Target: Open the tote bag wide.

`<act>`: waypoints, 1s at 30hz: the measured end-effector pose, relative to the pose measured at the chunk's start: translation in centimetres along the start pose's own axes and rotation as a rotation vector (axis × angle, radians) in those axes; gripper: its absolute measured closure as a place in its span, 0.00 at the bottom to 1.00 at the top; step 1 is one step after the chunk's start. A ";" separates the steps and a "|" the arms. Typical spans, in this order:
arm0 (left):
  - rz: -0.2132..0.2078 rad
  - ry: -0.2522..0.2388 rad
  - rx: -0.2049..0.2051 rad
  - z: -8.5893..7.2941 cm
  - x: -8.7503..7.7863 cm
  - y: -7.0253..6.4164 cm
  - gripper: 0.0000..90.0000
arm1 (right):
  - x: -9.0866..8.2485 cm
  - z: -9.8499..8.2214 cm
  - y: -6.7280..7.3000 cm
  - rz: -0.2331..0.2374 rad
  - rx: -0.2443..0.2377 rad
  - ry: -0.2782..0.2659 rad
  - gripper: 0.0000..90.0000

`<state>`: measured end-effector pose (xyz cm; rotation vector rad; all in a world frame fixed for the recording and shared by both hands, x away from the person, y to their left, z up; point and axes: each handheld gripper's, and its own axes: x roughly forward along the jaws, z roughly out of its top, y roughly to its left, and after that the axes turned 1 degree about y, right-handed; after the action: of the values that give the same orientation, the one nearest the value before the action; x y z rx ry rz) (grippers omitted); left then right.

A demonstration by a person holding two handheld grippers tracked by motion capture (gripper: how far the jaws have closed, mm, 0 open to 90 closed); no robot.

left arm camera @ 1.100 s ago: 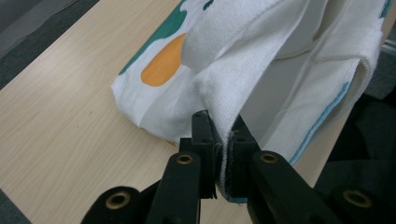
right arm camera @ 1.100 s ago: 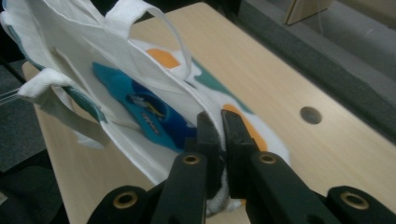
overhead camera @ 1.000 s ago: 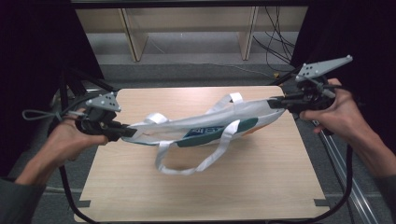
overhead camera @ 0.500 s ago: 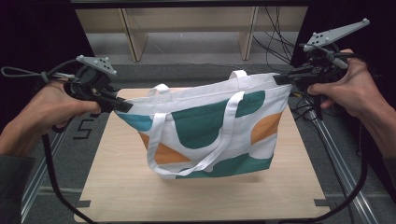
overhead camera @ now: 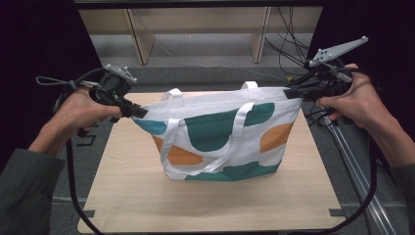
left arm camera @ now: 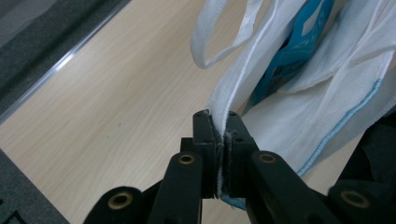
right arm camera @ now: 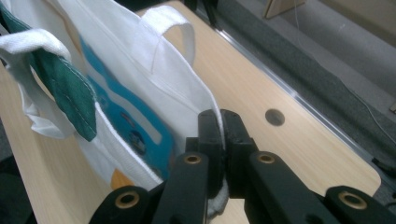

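Fingers of left gripper (overhead camera: 139,112) and right gripper (overhead camera: 289,91) each pinch one tote bag (overhead camera: 220,137), two handles.

white tote bag (overhead camera: 220,134), green, orange, teal blotches

**Counting What Is Here**

There is one bag (overhead camera: 220,134), white with green, orange and blue patches. The bag has two white handles: one (overhead camera: 205,147) hangs down its front side and one (overhead camera: 250,85) pokes up behind its top edge. There is one wooden table (overhead camera: 147,196). There are two claws, a left claw (overhead camera: 139,112) and a right claw (overhead camera: 289,92). Two hands hold them, a left hand (overhead camera: 80,110) and a right hand (overhead camera: 355,100).
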<state>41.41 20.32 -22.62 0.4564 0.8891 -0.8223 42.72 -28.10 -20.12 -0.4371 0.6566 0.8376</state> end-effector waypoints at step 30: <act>-0.034 0.049 0.027 -1.8 10.1 -0.9 0.92 | 7.3 -7.7 -0.4 -0.004 0.043 0.099 0.98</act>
<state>43.44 16.54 -31.95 0.4881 0.9337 -0.8584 43.91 -28.99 -30.69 -0.4430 0.7638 0.8006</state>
